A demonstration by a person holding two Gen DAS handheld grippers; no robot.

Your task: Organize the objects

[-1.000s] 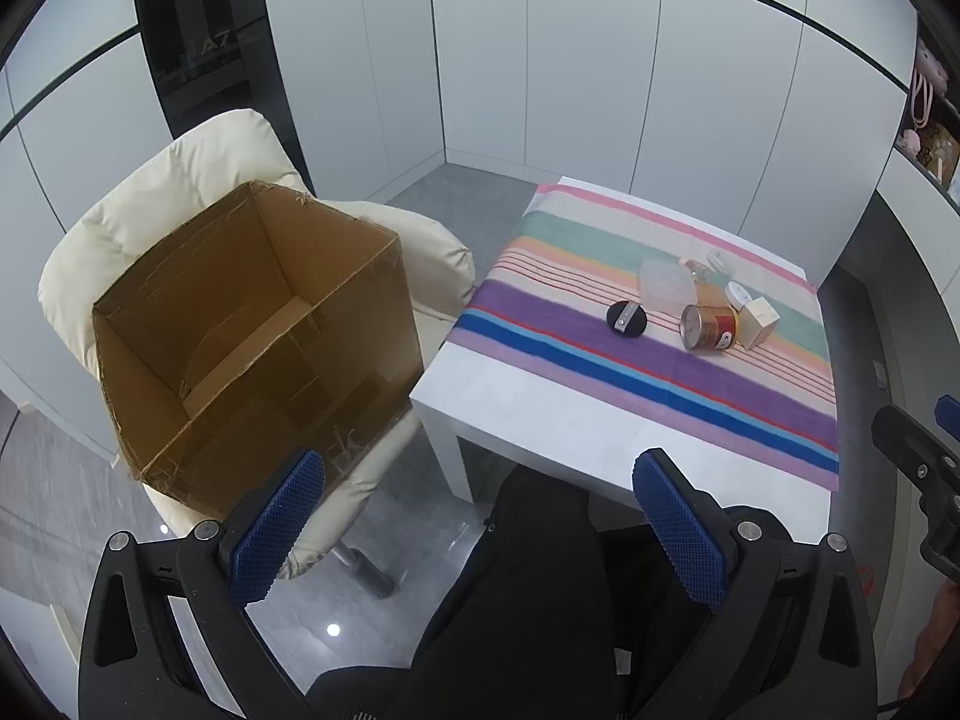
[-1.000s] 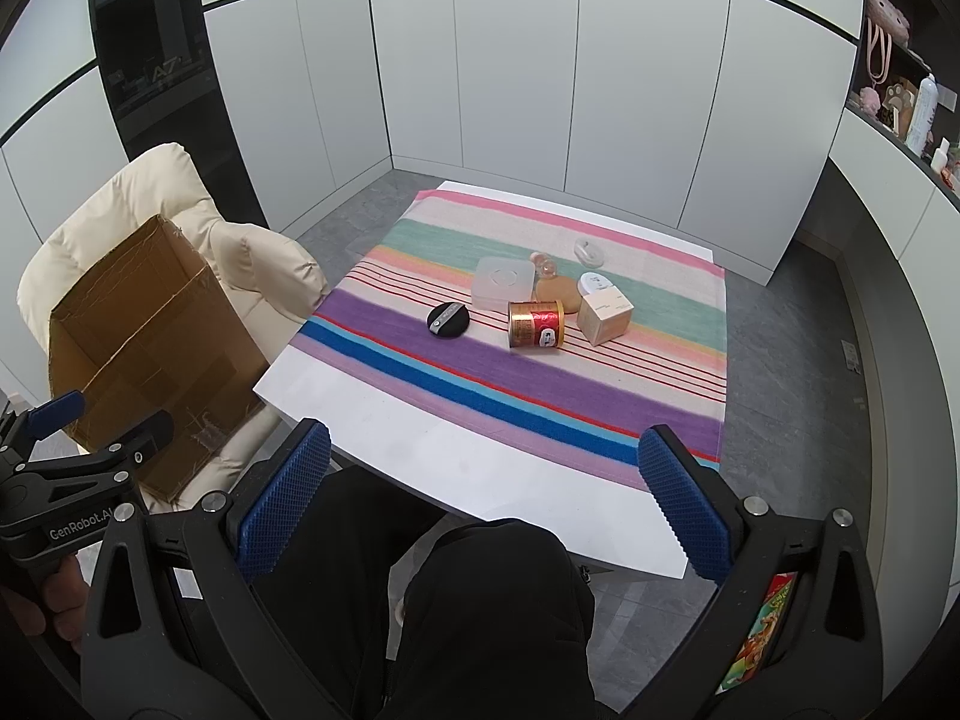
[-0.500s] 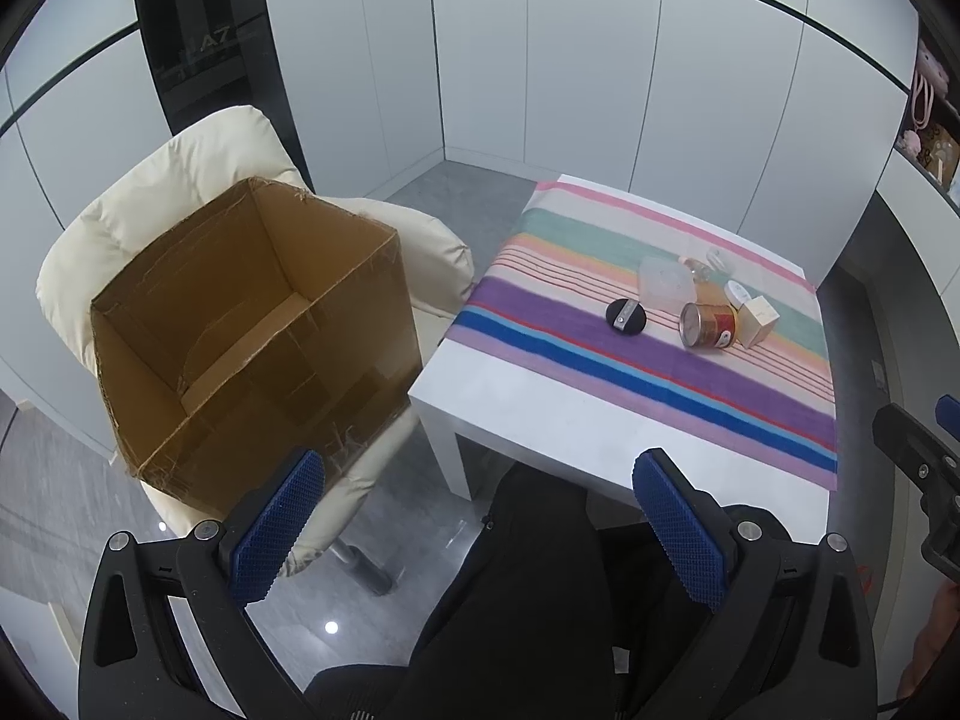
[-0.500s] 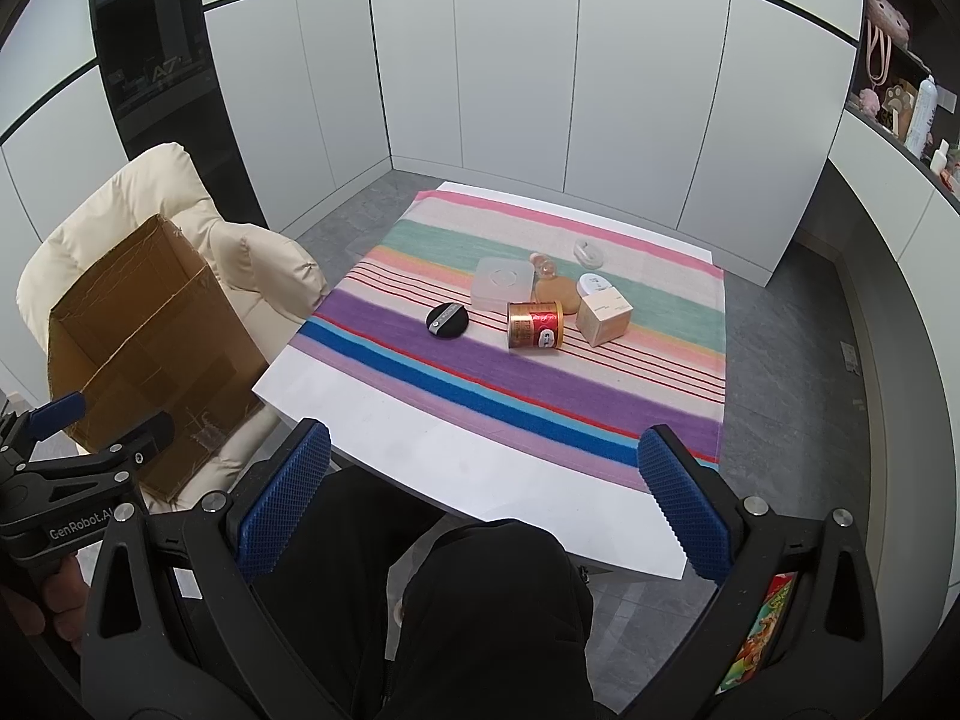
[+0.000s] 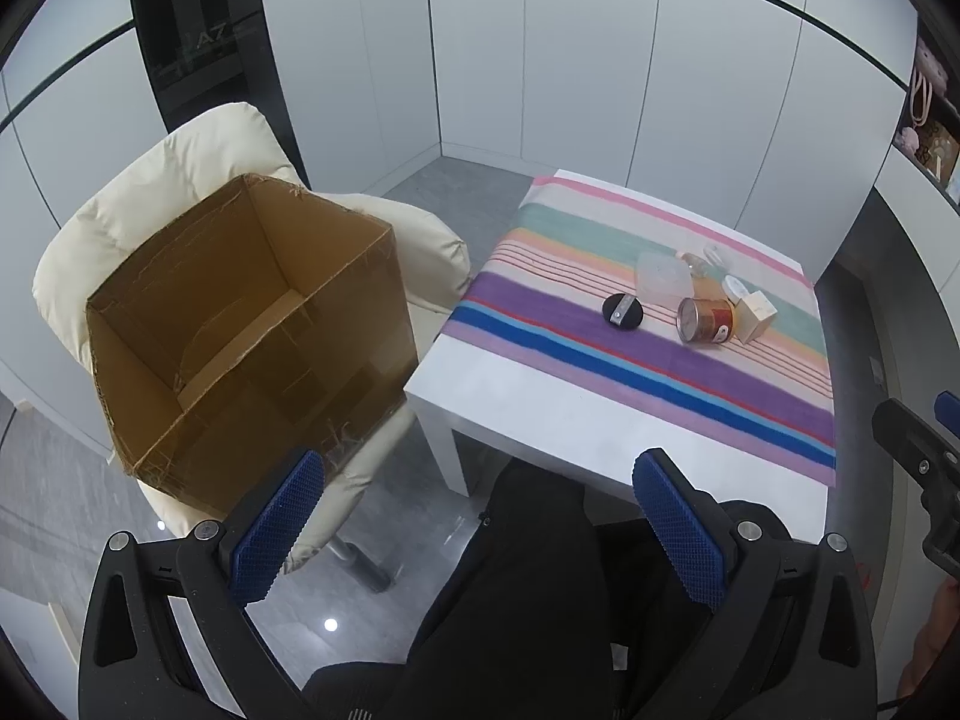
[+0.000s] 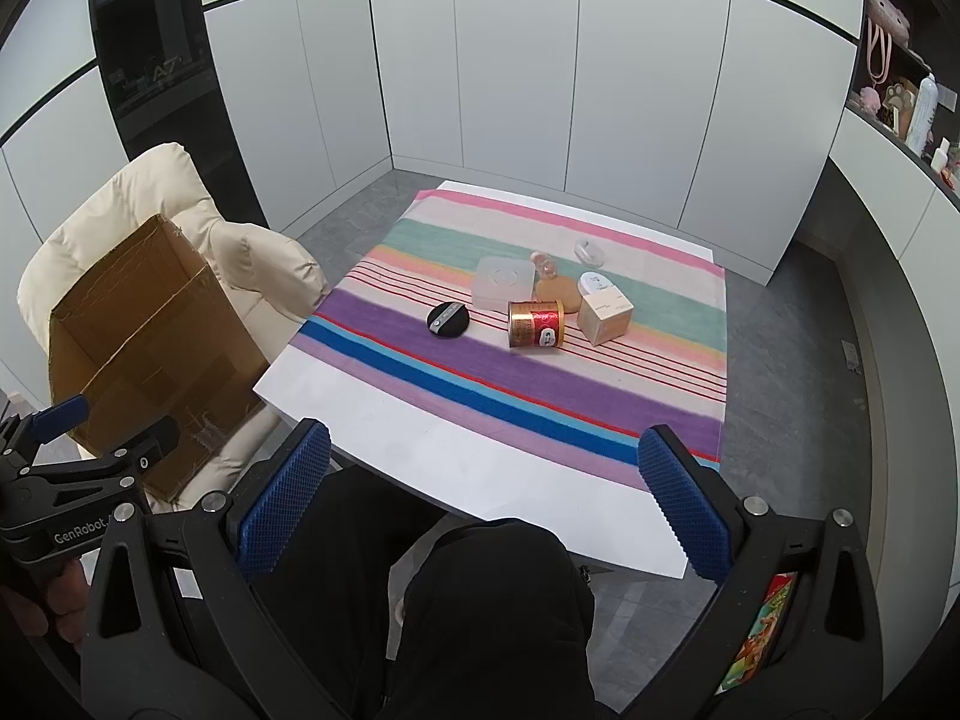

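Left wrist view first: our left gripper (image 5: 477, 516) hangs with its blue pads spread wide and nothing between them, over our dark-trousered knees (image 5: 528, 570). Ahead to the left, an open cardboard box (image 5: 252, 336) sits on a cream padded chair (image 5: 180, 162), tilted toward us, just beside the corner of the white table (image 5: 516, 402).

Over to the right wrist view, and our right gripper (image 6: 483, 498) is equally spread and empty, low at the table's near edge. A striped cloth (image 6: 540, 384) covers most of the tabletop, and the things to sort cluster toward its far side. A black round compact (image 6: 449, 319) lies alone on the left. A gold-and-red can (image 6: 536, 324) lies on its side, with a beige carton (image 6: 605, 317) just beside it on the right. Behind the can we see a translucent square container (image 6: 503, 282), a tan bottle (image 6: 555, 288) lying down, and a small clear item (image 6: 589, 252) farthest back. Between our grippers and that cluster lies only bare cloth and tabletop. Shelves (image 6: 900, 102) with bottles and soft toys fill the right wall.
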